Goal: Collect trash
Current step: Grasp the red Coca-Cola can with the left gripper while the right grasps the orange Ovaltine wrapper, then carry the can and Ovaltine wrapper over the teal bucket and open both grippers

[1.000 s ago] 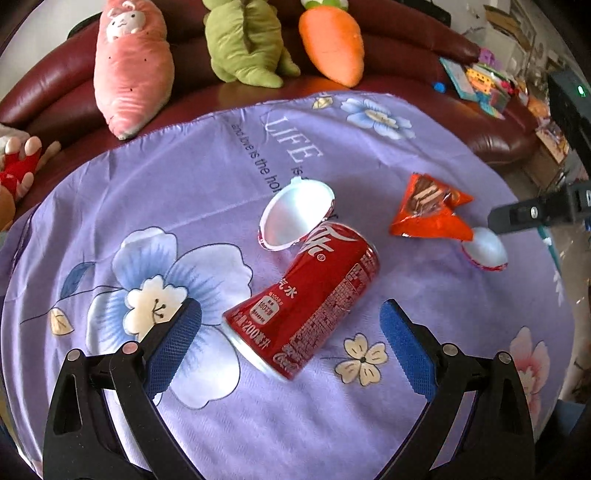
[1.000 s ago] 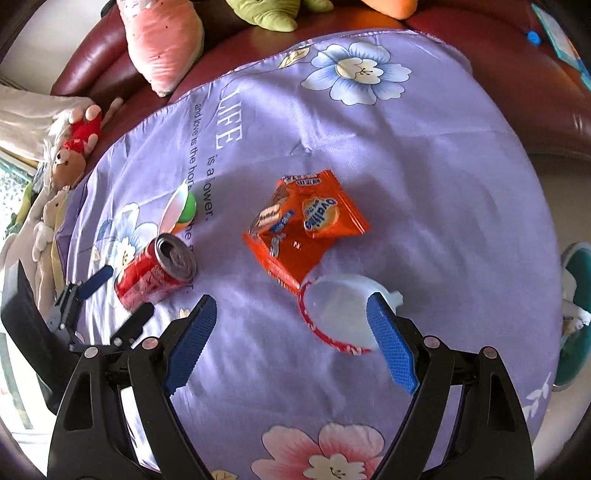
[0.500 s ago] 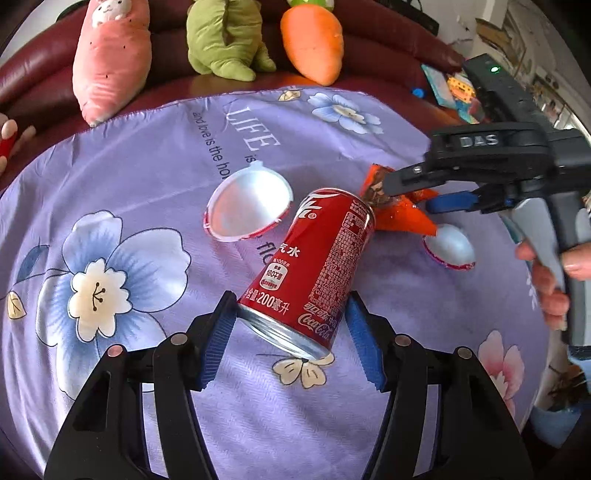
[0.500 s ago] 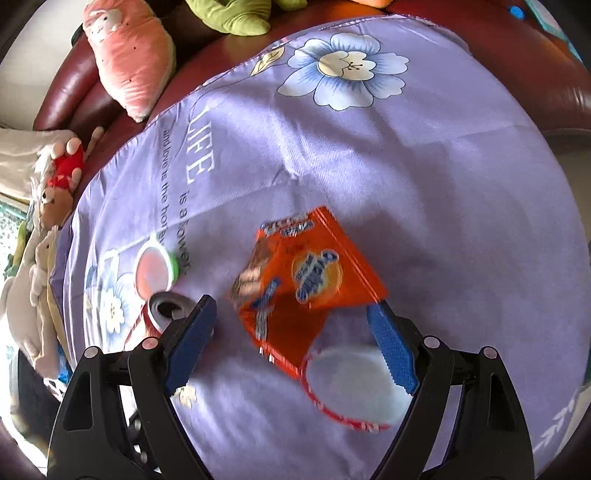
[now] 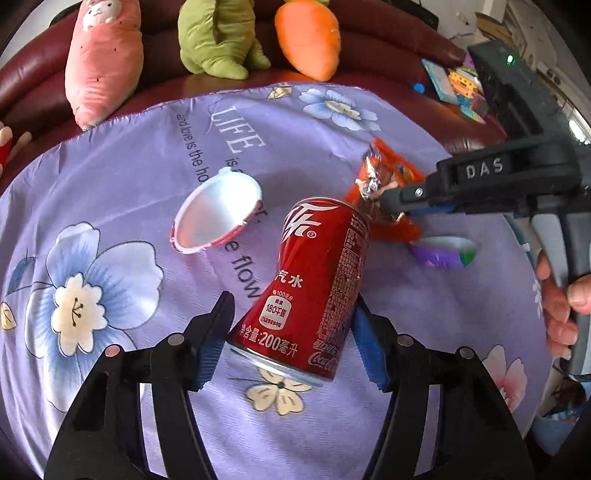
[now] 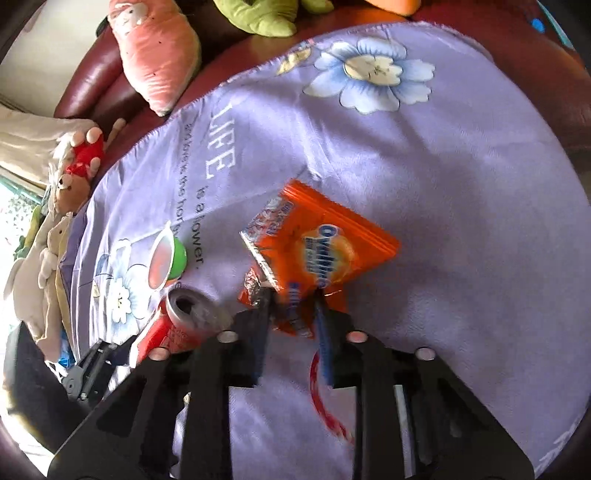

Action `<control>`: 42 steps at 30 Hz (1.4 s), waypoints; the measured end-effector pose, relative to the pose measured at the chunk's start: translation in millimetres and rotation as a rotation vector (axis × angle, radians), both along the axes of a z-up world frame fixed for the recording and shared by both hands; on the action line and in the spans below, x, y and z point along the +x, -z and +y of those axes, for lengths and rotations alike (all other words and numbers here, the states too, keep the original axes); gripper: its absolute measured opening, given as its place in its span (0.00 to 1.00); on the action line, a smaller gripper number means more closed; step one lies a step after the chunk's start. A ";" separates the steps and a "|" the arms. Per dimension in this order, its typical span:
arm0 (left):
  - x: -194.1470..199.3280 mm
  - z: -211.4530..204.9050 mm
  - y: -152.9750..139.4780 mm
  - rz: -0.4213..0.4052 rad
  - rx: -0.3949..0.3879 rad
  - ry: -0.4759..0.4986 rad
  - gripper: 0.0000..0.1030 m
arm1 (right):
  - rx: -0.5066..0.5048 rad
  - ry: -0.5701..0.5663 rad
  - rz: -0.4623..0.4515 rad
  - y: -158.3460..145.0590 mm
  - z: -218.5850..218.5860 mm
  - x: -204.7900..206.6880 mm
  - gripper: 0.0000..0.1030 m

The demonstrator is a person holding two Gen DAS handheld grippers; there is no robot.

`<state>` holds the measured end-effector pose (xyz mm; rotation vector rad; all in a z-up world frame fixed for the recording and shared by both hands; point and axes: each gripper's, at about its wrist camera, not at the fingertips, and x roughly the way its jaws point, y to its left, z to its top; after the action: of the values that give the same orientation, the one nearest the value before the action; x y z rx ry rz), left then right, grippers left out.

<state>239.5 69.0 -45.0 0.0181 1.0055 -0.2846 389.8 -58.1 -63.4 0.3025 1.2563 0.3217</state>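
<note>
My left gripper (image 5: 291, 332) is shut on a red Coca-Cola can (image 5: 314, 280), gripping its lower end with the blue pads. The can also shows in the right wrist view (image 6: 177, 321). My right gripper (image 6: 293, 299) is shut on an orange snack wrapper (image 6: 325, 251), which also shows in the left wrist view (image 5: 388, 181). A white plastic cup (image 5: 218, 214) lies on its side on the purple cloth, left of the can. A second cup (image 5: 443, 251) lies under the right gripper; only its red rim (image 6: 325, 402) shows between the right fingers.
The purple flowered cloth (image 5: 110, 184) covers a round table. Plush toys, a pink one (image 5: 103, 59), a green one (image 5: 218, 37) and an orange carrot (image 5: 306, 37), lie on the dark red sofa (image 5: 388, 33) behind. More stuffed animals (image 6: 48, 229) sit at the left.
My left gripper closed on the can and lifted its far end. My right gripper moved in over the wrapper and closed on it.
</note>
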 end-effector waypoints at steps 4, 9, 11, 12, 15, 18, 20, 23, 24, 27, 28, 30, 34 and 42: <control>-7.8 -3.2 -1.3 0.007 -0.015 -0.032 0.61 | -0.003 -0.007 -0.039 -12.8 -5.4 -6.5 0.13; -21.3 -9.6 -14.7 -0.003 -0.030 -0.066 0.61 | 0.024 -0.015 -0.076 -31.5 -17.1 -21.4 0.12; -25.8 -13.9 -22.2 -0.014 -0.032 -0.069 0.61 | 0.035 -0.013 -0.091 -40.1 -23.7 -28.1 0.12; -28.4 -16.9 -27.1 -0.022 -0.031 -0.071 0.61 | 0.040 -0.012 -0.099 -44.2 -26.7 -31.0 0.12; -35.3 -26.0 -39.9 -0.039 -0.028 -0.073 0.61 | 0.062 -0.006 -0.128 -59.7 -43.1 -44.0 0.12; -40.6 -38.7 -52.3 -0.056 -0.029 -0.070 0.61 | 0.078 0.005 -0.154 -72.0 -62.1 -56.7 0.12; -43.2 -48.9 -59.8 -0.066 -0.033 -0.063 0.61 | 0.085 0.016 -0.171 -79.7 -79.7 -66.9 0.12; -45.7 -69.4 -69.4 -0.079 -0.039 -0.046 0.61 | 0.095 0.040 -0.185 -86.6 -104.1 -79.3 0.12; -46.4 -81.0 -72.6 -0.080 -0.044 -0.034 0.61 | 0.100 0.053 -0.191 -89.2 -117.8 -85.4 0.12; -45.8 -109.1 -76.7 -0.077 -0.059 -0.002 0.61 | 0.103 0.089 -0.205 -94.6 -148.0 -98.3 0.12; -45.7 -122.2 -77.6 -0.076 -0.062 0.015 0.61 | 0.102 0.102 -0.212 -96.3 -158.8 -103.2 0.12; -46.0 -147.7 -77.8 -0.071 -0.065 0.048 0.61 | 0.100 0.140 -0.224 -97.9 -188.7 -114.6 0.12; -42.0 -205.1 -72.6 -0.048 -0.069 0.122 0.61 | 0.107 0.215 -0.232 -95.1 -241.1 -132.7 0.12; -31.6 -313.3 -57.1 -0.004 -0.064 0.253 0.57 | 0.099 0.387 -0.229 -81.5 -351.8 -169.3 0.12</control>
<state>207.9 -244.3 12.1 0.0885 0.9901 -0.5479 220.5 -409.9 18.1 0.5680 0.9340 0.0820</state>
